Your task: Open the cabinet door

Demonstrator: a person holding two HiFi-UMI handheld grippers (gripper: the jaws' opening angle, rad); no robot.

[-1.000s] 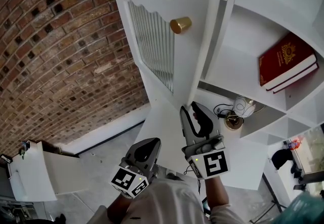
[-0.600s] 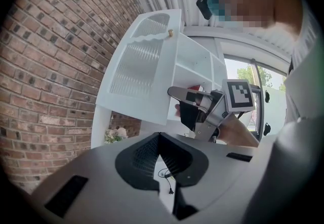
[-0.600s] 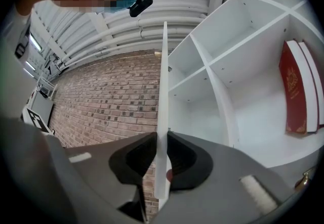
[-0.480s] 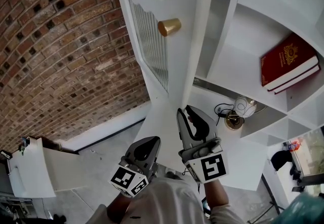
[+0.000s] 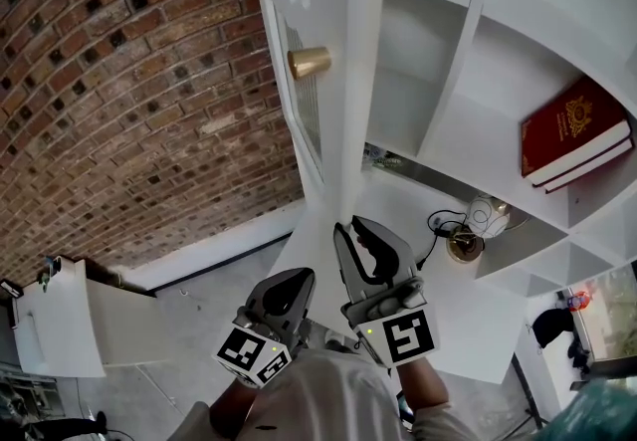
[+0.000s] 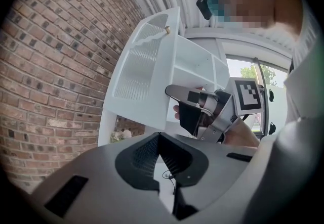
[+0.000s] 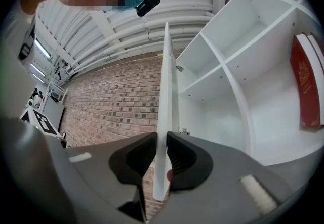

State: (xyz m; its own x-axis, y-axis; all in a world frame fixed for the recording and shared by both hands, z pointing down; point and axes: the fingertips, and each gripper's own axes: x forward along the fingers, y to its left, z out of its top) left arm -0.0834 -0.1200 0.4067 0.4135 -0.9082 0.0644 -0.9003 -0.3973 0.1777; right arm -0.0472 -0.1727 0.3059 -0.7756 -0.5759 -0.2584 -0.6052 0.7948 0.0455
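Observation:
The white cabinet door (image 5: 343,81) with ribbed glass and a gold knob (image 5: 310,62) stands swung out, almost edge-on in the head view. My right gripper (image 5: 350,227) has just been closing and is shut on the door's lower free edge. In the right gripper view the thin door panel (image 7: 165,91) runs straight between the two pads of the right gripper (image 7: 161,139), which press on it. My left gripper (image 5: 302,277) hangs just left of the right one, below the door. Its tips (image 6: 159,135) meet with nothing between them.
Open white shelves (image 5: 468,61) hold a red book (image 5: 572,130), and a small brass and white lamp (image 5: 476,222) sits lower down. A brick wall (image 5: 129,81) lies left of the door. A white unit (image 5: 60,330) stands at the lower left.
The door has swung further open, and its knob has drifted left in the head view. My right gripper moved left with the door's edge. The left gripper stayed put.

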